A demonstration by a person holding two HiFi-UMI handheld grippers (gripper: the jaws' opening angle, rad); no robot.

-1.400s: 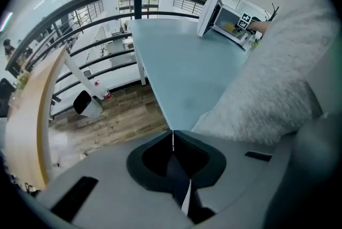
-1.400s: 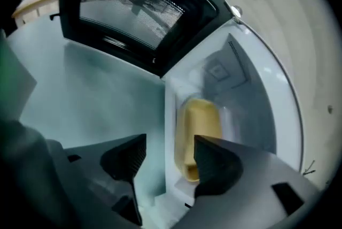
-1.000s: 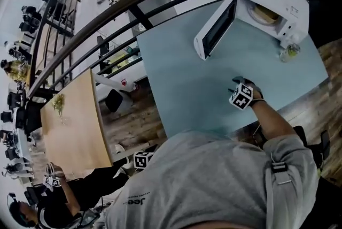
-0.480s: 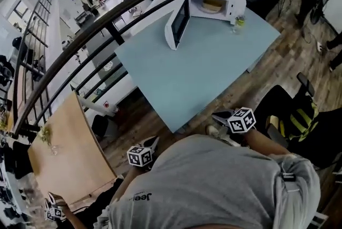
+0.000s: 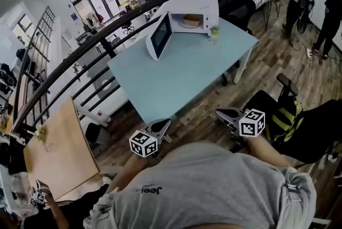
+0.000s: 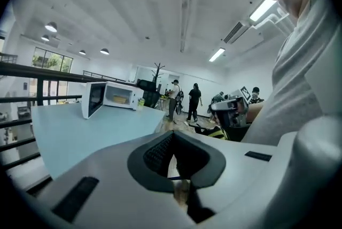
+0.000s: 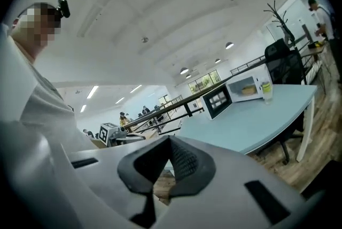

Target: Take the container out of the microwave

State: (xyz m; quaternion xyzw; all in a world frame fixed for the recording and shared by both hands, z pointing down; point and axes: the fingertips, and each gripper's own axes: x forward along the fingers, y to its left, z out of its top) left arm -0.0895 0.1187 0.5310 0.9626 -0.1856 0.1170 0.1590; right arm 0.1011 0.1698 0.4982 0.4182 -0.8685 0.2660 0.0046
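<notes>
Grippers held short of the table [image 5: 181, 70].
Left gripper [image 5: 163, 125] and right gripper [image 5: 220, 114] are pressed together, empty; container [image 5: 189, 20] seen inside open microwave [image 5: 206, 7].

The microwave [image 5: 199, 8] is showing white, the bench [image 5: 181, 73] pale blue, the container [image 5: 190, 20] tan, the floor [image 5: 278, 62] brown wood-grain. The left claw [image 5: 162, 126] and right claw [image 5: 220, 114] are carrying black-and-white square markers.

The right tool [image 7: 170, 145] closed, empty; microwave [image 7: 250, 86] open
</notes>
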